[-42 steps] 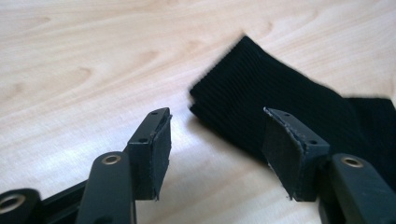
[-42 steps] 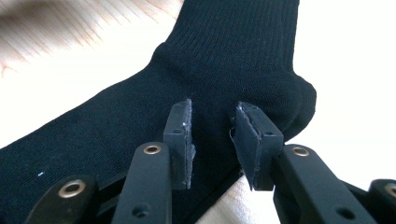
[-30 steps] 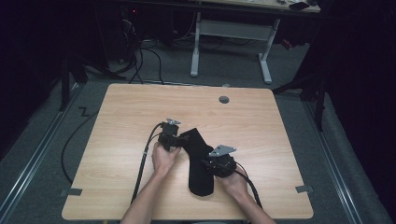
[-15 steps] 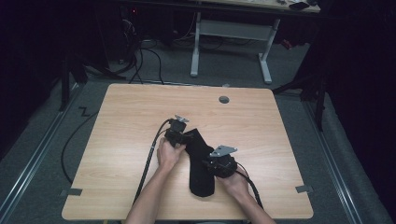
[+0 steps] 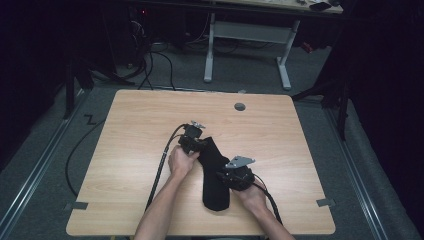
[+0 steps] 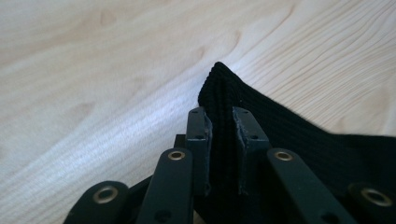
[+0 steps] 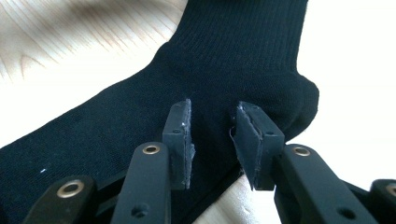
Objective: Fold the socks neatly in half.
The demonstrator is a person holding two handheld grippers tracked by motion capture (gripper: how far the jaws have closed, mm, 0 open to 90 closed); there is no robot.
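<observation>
Black ribbed knit sock [image 5: 214,172] lying flat near the middle of the pale wooden tabletop [image 5: 125,150], cuff end toward the far side, foot end toward the near edge, bent at the heel. Left tool [image 6: 219,135] at the cuff corner, jaws just closed in and now pinching a raised fold of the ribbed cuff between the pads; same left tool [image 5: 192,141] seen from the high view at the sock's upper left end. Right tool [image 7: 214,140] low over the sock just beside the heel, jaws partly spread with fabric between them; cannot tell whether the pads press on the cloth or merely straddle it. From above, right tool [image 5: 235,176] resting at the sock's right edge about mid-length.

Judged progress: early. Done so far: sock laid out on the tabletop, cuff corner gripped on the left. Left to do, by the look of it: firm hold on the heel side, then lifting, folding or straightening, none of it begun, sock not yet doubled over anywhere. Dark round grommet [image 5: 240,106] in the tabletop's far part well apart from the work.
</observation>
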